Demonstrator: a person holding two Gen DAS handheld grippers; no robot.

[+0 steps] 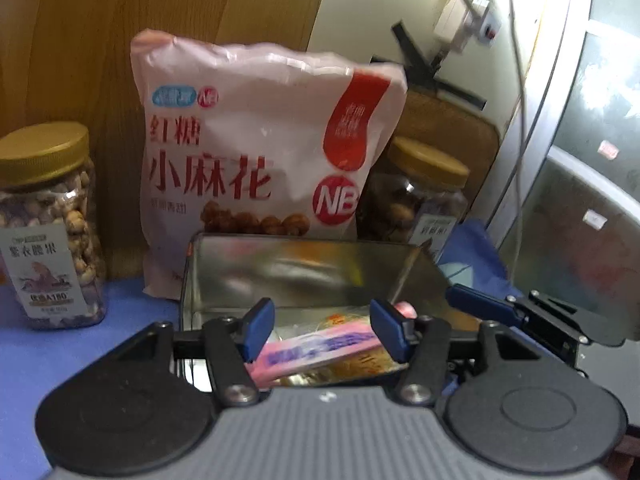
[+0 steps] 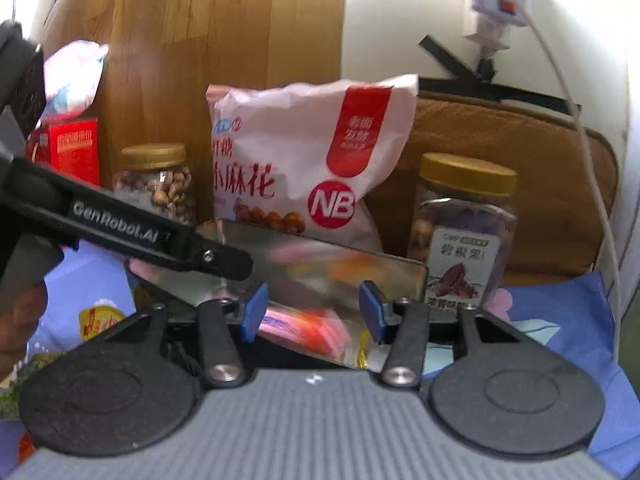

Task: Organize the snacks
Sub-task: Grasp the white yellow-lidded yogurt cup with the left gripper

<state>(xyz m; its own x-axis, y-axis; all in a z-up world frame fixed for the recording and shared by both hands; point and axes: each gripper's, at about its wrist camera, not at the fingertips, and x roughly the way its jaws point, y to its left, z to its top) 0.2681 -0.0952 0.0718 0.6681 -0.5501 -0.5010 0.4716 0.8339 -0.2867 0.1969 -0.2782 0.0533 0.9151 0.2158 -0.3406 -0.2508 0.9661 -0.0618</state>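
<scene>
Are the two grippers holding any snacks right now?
No. The left gripper and right gripper both stand open over the metal tin. The pink packet just lies inside it.

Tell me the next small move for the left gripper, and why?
Probably lower the left gripper onto the pink snack packet in the shiny rectangular metal tin: its blue pads stand apart, nothing pressed between them, the packet just beyond.

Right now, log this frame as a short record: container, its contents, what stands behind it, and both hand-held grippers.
container: open metal tin on blue cloth
contents: pink wrapped snack among other small packets
behind: pink snack bag upright, a gold-lidded nut jar on each side
left hand-held gripper: open, over the tin
right hand-held gripper: open, nothing gripped
</scene>
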